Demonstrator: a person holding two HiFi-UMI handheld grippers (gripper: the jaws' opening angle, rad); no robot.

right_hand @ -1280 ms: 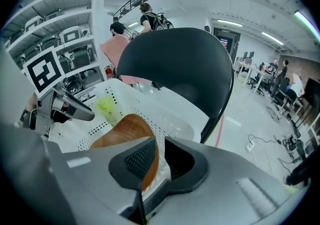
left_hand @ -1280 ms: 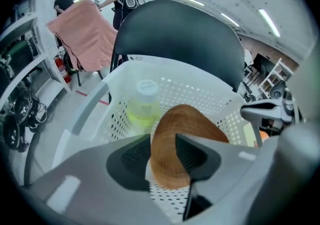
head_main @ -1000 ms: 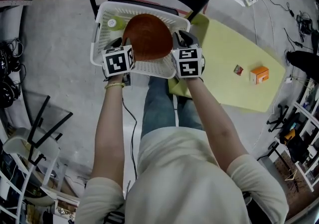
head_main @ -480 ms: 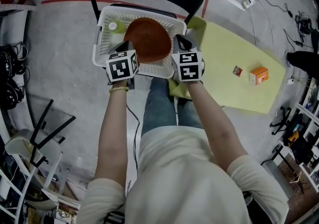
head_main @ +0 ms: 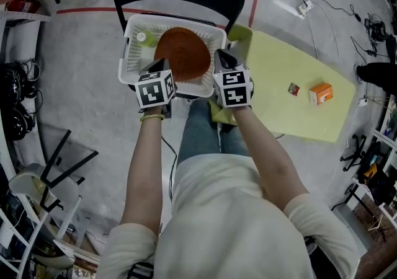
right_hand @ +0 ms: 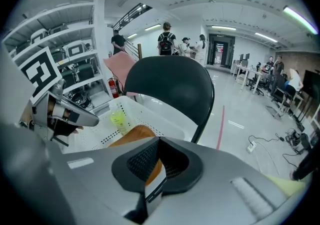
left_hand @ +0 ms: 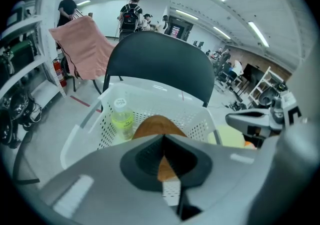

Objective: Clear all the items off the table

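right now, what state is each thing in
left hand-held gripper: shut on basket rim
right hand-held gripper: shut on basket rim
basket: held by both at its near rim
brown dish: in basket
bottle: capped, in basket
orange box: closed, on table

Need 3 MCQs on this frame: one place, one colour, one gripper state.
1. The bottle is:
A. on the yellow table
B. in the white basket
C. on the floor

2. The box on the yellow table is:
A. orange
B. blue
C. black

3. The left gripper is:
A. open above the table
B. shut on the bottle
C. shut on the basket's rim

Answers:
1. B: the bottle stands inside the basket's wall.
2. A: the head view shows it orange.
3. C: its jaws pinch the perforated white rim.
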